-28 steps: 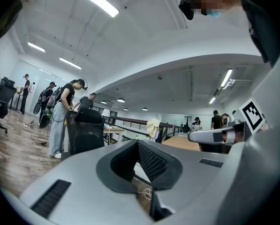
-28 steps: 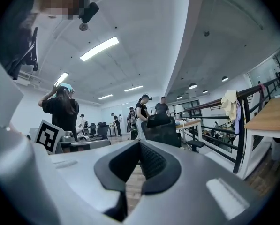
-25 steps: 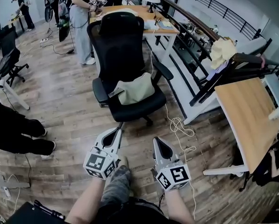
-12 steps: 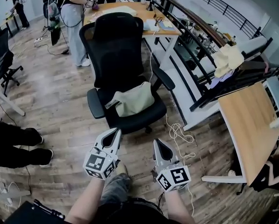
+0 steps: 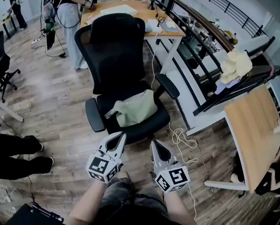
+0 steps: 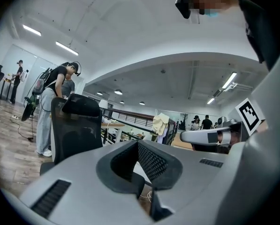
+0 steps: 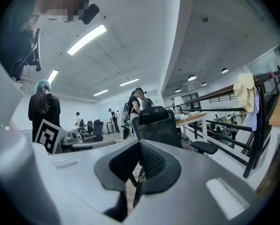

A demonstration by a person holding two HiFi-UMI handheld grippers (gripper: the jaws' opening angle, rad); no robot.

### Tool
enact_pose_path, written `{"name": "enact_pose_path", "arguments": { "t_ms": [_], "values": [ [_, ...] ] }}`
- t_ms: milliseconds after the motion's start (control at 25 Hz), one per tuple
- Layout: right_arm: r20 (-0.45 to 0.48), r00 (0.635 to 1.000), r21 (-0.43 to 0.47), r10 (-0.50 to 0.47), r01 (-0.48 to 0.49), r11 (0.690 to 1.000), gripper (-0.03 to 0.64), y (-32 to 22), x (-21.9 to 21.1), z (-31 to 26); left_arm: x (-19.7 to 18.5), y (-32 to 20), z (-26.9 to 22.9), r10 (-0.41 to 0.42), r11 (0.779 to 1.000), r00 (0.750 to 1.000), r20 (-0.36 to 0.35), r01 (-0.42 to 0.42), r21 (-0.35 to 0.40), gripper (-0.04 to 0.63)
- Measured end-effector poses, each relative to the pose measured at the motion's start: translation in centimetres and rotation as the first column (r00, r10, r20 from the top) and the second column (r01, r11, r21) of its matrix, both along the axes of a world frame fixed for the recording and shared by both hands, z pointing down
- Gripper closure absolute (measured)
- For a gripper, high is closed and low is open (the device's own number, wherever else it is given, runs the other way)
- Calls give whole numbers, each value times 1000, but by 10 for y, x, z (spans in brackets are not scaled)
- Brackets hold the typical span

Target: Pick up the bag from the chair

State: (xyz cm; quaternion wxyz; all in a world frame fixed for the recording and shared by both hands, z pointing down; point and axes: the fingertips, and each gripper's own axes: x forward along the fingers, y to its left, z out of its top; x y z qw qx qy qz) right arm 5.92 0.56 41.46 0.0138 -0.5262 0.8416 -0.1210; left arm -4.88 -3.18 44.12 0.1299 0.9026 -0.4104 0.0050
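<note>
- Left gripper (image 5: pixel 120 136): jaws together, nothing between them.
- Right gripper (image 5: pixel 153 143): jaws also closed and empty. The two sit side by side, low in the head view.
- One pale green bag (image 5: pixel 132 108) lies on the seat of one black chair (image 5: pixel 115 41), just beyond both gripper tips, untouched.
- Two wooden tabletops: one (image 5: pixel 145 11) behind the chair, one (image 5: pixel 254 130) at right.

Open office, desks (image 5: pixel 130 11), swivel chairs (image 5: pixel 118 64)
</note>
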Motion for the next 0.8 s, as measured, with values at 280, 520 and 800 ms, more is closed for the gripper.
{"name": "enact_pose_path", "arguments": {
  "t_ms": [280, 520, 800],
  "values": [
    [5, 999, -41, -33, 33, 999, 609, -23, -6, 16, 0, -20, 9, -13, 1000, 1000, -4, 12, -22, 597],
    [10, 993, -54, -121, 121, 991, 609, -65, -15, 24, -7, -50, 14, -69, 997, 998, 0, 69, -28, 597],
    [-10, 972, -70, -236, 235, 970, 609, -121, -18, 34, -4, -93, 25, -153, 987, 988, 6, 153, -58, 597]
  ]
}}
